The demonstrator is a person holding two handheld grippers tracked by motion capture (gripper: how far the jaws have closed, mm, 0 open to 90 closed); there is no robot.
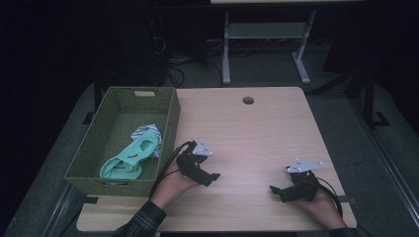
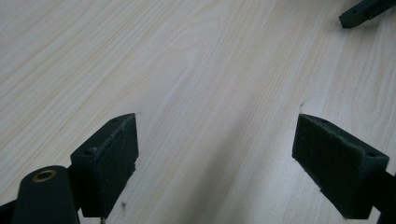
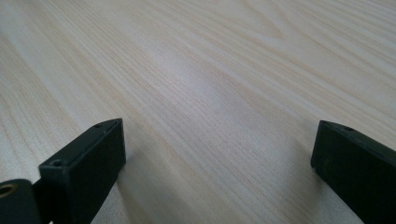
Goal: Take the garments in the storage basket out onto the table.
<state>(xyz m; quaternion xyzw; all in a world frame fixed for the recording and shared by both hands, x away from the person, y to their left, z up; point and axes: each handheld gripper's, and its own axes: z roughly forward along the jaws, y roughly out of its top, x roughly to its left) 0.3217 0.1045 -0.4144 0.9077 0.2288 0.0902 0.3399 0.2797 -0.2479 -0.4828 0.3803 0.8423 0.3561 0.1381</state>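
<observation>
On pale wood table (image 1: 257, 133), left tongs (image 1: 210, 178) and right tongs (image 1: 277, 191) agape, dark room.

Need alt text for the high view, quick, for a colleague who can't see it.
Both grippers, left gripper and right gripper, rest open and empty on the wooden table. A woven basket at the left holds mint-green clothing and a striped cloth.

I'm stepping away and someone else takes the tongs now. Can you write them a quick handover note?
Left tongs: open, holding nothing, low over the table beside the wicker basket.
Right tongs: open, holding nothing, near the table's front right.
In the basket: a mint-green garment and a striped cloth behind it.
Done, apparently: both pieces are in the basket.
Left: no loose clothes lie on the table.
</observation>
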